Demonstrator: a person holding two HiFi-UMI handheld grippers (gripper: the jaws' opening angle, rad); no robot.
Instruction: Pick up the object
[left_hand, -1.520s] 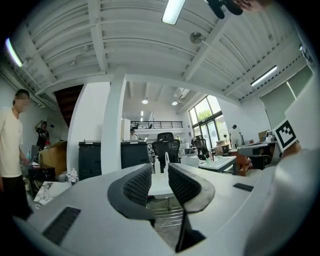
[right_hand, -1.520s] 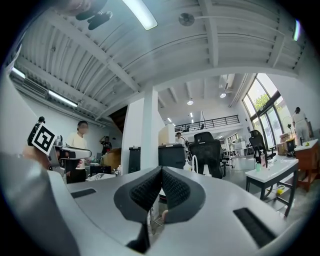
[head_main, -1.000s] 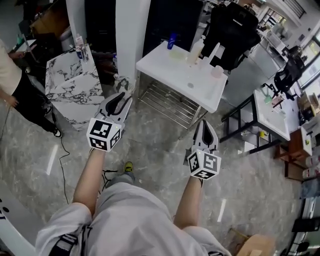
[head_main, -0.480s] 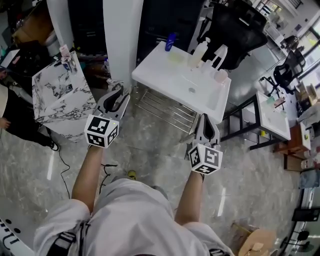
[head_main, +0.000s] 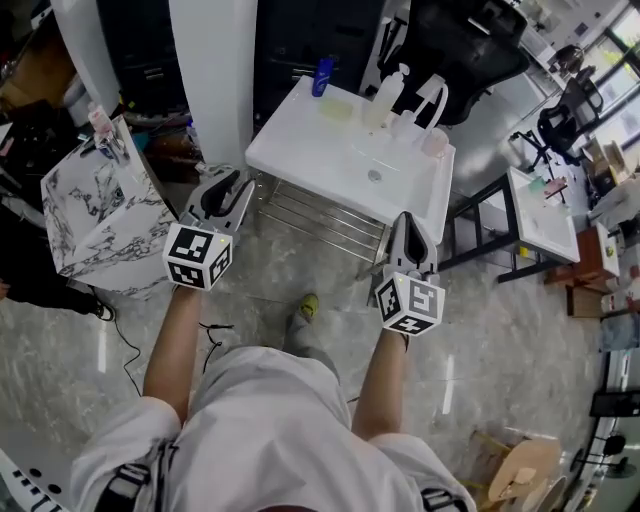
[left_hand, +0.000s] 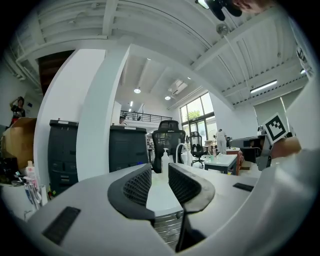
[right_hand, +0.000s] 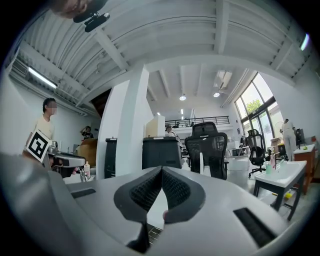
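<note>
Two tongs, both empty, held out in front and aimed at the white desk (head_main: 320, 150), which looks like the run-in before any reach. Left tongs (head_main: 222, 188) are spread, right tongs (head_main: 409, 228) pressed together at the tips. The object is probably one of the bottles (head_main: 385, 95) on the desk's far edge, though which one is hard to say. They lie well beyond both tongs.

Marble block (head_main: 92, 218) (grey-veined) beside white pillar (head_main: 212, 70); 1 black chair (head_main: 455, 45).
</note>
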